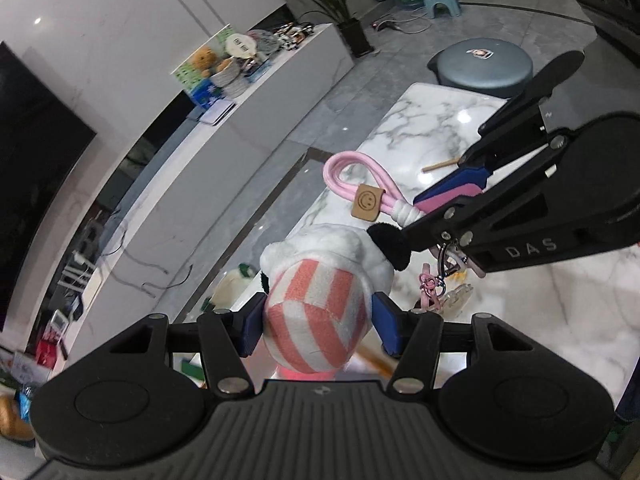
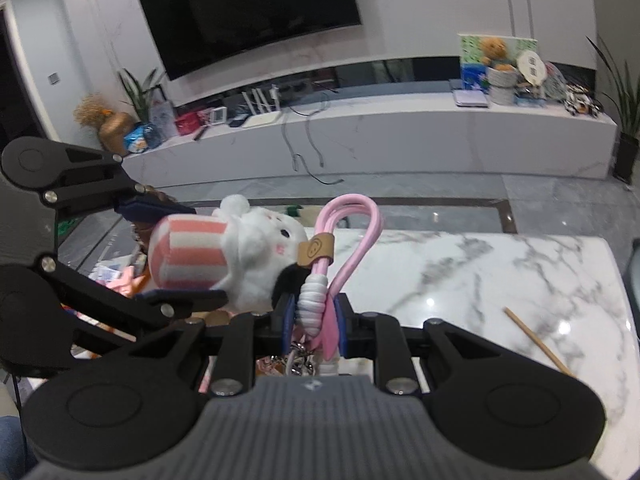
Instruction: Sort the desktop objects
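A small white plush toy (image 1: 320, 280) with a pink and white striped body is held up in the air over the near left edge of the marble table (image 1: 520, 320). The left gripper (image 1: 316, 328) squeezes its striped body between two blue pads. A pink cord loop (image 2: 352, 232) with a tan smiley tag (image 2: 315, 251) hangs off the toy's head. The right gripper (image 2: 314, 320) is closed tight on the white knot (image 2: 314, 300) at the bottom of that cord. Metal clips and little charms (image 1: 436, 284) dangle below it. A thin wooden stick (image 2: 536, 340) lies on the table to the right. Far behind are a big dark TV (image 2: 248, 12) and a long white shelf (image 2: 400, 136).
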{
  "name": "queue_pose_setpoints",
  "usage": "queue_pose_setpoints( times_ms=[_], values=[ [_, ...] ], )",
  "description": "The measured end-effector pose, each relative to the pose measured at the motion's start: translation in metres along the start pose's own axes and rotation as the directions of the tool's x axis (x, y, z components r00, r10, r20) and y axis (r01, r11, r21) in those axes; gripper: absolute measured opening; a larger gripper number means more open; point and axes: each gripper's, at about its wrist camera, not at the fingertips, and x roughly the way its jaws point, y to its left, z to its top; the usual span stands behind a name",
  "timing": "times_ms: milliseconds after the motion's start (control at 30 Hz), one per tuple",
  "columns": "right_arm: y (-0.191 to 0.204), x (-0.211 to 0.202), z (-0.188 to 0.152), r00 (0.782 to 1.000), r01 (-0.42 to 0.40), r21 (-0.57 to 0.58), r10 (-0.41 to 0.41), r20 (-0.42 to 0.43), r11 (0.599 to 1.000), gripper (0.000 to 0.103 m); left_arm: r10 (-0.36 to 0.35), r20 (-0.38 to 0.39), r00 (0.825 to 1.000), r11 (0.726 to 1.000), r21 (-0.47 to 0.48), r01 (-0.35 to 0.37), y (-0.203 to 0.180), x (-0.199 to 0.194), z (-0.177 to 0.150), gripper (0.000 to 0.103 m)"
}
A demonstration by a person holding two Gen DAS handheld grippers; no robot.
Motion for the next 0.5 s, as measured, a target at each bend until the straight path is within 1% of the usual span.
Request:
queue_pose_setpoints(
  times_ms=[300,500],
  values=[
    [0.063,0.005,0.004,0.997,-0.074,-0.069,0.074,0.009,0.995,0.022,0.043,0.000,0.999,0.999,-0.025,-0.043,0.020,-0.032,-0.035,0.065],
    [0.105,0.004,0.009,0.992,-0.121,-0.116,0.124,0.017,0.986,0.022,0.065,0.008,0.998,0.997,-0.035,-0.065,0.035,-0.052,-0.050,0.064]
  ],
)
